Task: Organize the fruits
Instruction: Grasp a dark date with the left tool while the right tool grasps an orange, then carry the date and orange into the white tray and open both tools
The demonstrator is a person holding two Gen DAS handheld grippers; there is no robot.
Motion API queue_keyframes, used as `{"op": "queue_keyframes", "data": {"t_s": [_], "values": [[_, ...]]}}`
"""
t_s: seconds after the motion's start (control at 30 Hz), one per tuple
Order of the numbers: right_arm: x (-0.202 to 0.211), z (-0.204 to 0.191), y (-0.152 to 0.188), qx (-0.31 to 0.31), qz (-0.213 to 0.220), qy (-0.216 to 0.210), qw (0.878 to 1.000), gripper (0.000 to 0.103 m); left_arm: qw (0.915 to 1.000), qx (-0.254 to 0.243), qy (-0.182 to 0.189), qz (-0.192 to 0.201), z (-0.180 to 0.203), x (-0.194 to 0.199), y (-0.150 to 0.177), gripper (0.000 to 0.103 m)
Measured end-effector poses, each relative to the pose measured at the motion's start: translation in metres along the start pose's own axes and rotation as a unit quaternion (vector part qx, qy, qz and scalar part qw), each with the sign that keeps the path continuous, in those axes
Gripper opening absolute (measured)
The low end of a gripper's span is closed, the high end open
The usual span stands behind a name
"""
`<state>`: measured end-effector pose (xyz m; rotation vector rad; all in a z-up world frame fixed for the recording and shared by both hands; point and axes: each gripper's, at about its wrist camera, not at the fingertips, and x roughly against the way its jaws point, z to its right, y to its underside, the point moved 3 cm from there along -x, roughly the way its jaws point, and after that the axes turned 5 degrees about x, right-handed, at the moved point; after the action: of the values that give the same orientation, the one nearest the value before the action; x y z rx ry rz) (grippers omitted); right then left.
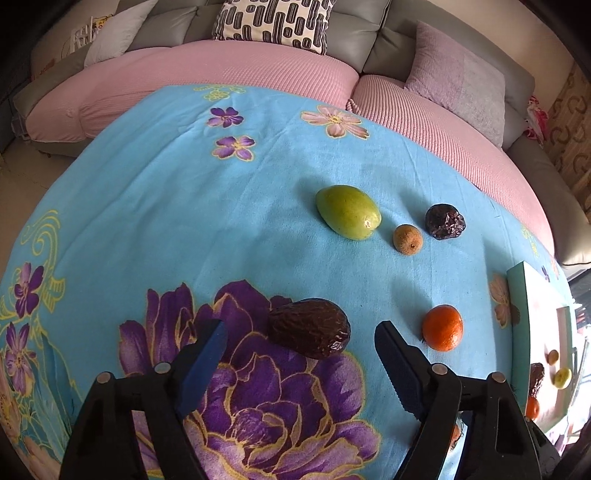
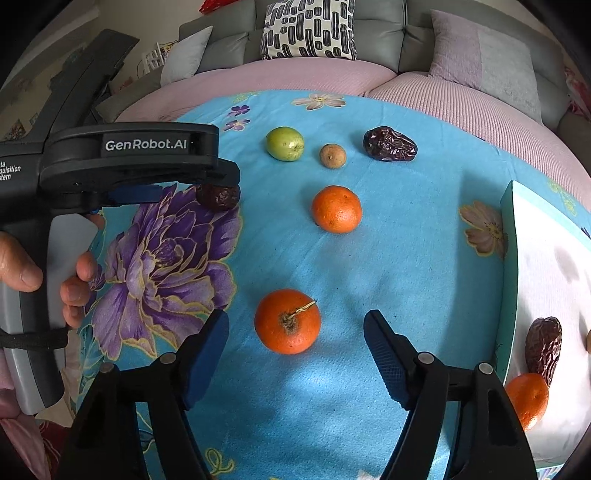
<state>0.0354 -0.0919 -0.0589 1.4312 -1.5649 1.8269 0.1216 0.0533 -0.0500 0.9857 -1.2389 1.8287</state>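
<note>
Now both claws hang spread over the counter's blue cloth, left claw (image 1: 299, 345) straddling a wrinkled date (image 1: 309, 328) and right claw (image 2: 295, 341) straddling an orange (image 2: 287, 321), so each should center before squeezing gently.

Work surface is covered by a blue floral cloth (image 1: 184, 221), printed with a large purple flower (image 2: 166, 258). Behind it a grey sofa (image 1: 369, 40) is seen, its seat draped in pink ribbed fabric (image 1: 229, 70). A black-and-white patterned cushion (image 2: 310, 29) and a lilac cushion (image 1: 461, 81) are propped against the backrest
</note>
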Motion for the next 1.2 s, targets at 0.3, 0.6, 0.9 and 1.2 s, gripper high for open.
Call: {"op": "queue_keyframes", "data": {"t_s": [0.3,0.6,0.9,1.2], "values": [[-0.001,0.001,0.001,0.0,-0.003,-0.003,1.0,0.058,0.9999,0.003,0.016,-0.001,0.003,0.001,0.001,0.049],[0.005,-0.006,-0.001,0.017,0.001,-0.007,1.0,0.037,0.9993,0.009,0.023,0.028,0.001,0.023,-0.004,0.049],[0.029,-0.008,-0.009,0.028,0.041,-0.005,0.999,0.037,0.9968,0.01,0.037,0.071,0.006,0.055,-0.01,0.049],[0.056,0.01,-0.016,0.012,0.075,0.024,0.997,0.037,0.9948,-0.005,0.045,0.091,0.019,0.073,-0.005,0.049]]}}
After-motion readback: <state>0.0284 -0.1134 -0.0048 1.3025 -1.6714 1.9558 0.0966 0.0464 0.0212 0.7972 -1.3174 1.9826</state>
